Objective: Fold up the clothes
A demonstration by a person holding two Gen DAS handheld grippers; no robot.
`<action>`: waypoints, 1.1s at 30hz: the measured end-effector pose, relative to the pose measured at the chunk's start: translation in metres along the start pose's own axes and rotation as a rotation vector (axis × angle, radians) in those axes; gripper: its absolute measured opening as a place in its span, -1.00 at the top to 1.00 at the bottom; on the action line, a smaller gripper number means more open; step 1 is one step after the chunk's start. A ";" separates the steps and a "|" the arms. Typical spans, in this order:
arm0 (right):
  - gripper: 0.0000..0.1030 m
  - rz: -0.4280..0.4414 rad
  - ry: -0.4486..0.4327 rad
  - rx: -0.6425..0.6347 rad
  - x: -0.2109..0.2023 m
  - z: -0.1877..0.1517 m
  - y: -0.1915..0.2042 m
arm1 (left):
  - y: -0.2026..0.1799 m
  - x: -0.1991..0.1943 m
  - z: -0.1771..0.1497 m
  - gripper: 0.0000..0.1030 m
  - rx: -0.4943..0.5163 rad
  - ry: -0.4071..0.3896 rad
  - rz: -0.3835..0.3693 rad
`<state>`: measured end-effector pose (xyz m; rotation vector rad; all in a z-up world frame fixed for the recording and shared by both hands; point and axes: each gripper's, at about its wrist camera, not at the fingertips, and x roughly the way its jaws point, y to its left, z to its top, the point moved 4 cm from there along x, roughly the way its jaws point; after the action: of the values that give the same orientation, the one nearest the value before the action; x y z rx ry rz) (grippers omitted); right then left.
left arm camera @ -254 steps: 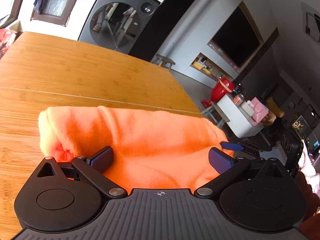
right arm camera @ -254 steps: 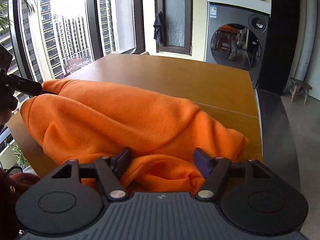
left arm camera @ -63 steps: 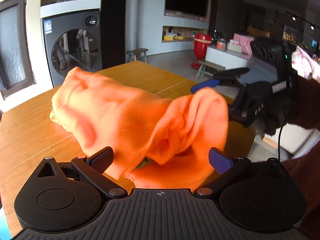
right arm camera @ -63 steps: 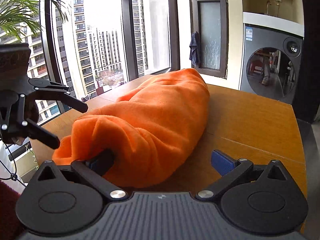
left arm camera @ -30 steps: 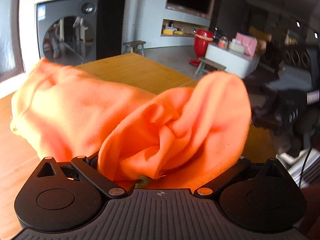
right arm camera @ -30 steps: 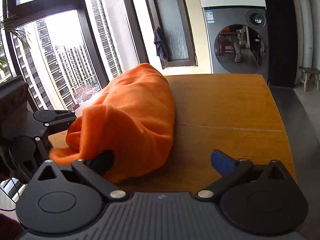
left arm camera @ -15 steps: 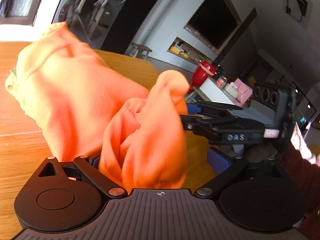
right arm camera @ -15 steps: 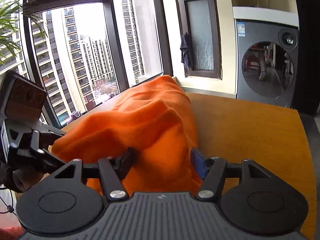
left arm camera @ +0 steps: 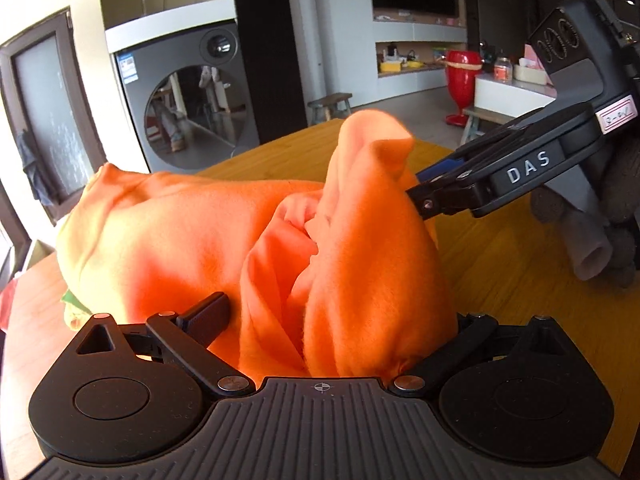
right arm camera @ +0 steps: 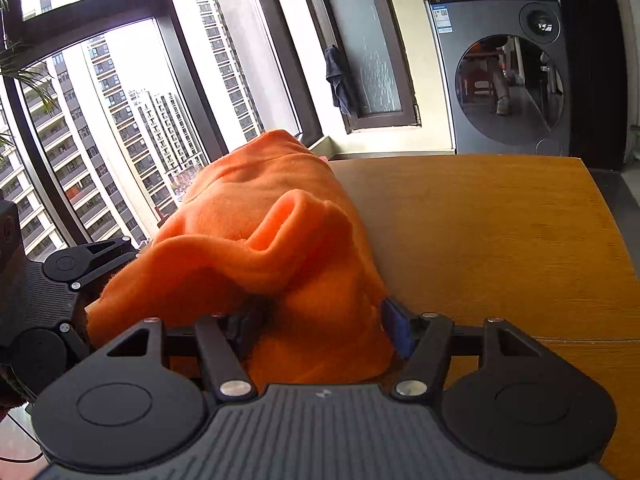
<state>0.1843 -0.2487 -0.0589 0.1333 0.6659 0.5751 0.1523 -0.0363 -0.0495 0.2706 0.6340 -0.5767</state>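
An orange fleece garment (left arm camera: 192, 236) lies bunched on the wooden table (left arm camera: 520, 280); it also shows in the right wrist view (right arm camera: 256, 216). My left gripper (left arm camera: 336, 320) stands wide, with a thick fold of the fleece bulging between its fingers. My right gripper (right arm camera: 320, 324) is partly closed on the near end of the fleece, which fills the gap between its pads. The right gripper (left arm camera: 448, 184) also shows in the left wrist view, its fingers pressed into the raised fold from the right. The left gripper's body (right arm camera: 60, 280) shows at the left of the right wrist view.
A washing machine (left arm camera: 188, 104) stands beyond the table's far edge. Tall windows (right arm camera: 120, 120) run along the left of the table. A red vase (left arm camera: 462, 80) and a small stool (left arm camera: 330, 106) stand on the floor behind. Bare table top (right arm camera: 500, 232) lies right of the garment.
My right gripper has narrowed onto the near end of the fleece. The fold has been raised and bunched between the two grippers, which have come close together.
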 end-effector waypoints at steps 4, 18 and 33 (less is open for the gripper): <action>-0.25 -0.013 -0.022 0.020 -0.016 -0.001 -0.009 | 0.032 0.005 0.005 -0.79 -0.386 0.019 -0.212; -0.25 -0.068 -0.028 -0.069 -0.024 0.008 -0.018 | 0.032 0.023 -0.004 -0.73 -0.856 0.062 -0.807; -0.29 -0.246 -0.045 -0.511 0.019 0.004 0.075 | 0.113 0.030 0.034 -0.64 -0.737 0.078 -0.305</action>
<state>0.1643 -0.1758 -0.0440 -0.4073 0.4657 0.4872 0.2541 0.0289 -0.0350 -0.5056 0.9263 -0.5861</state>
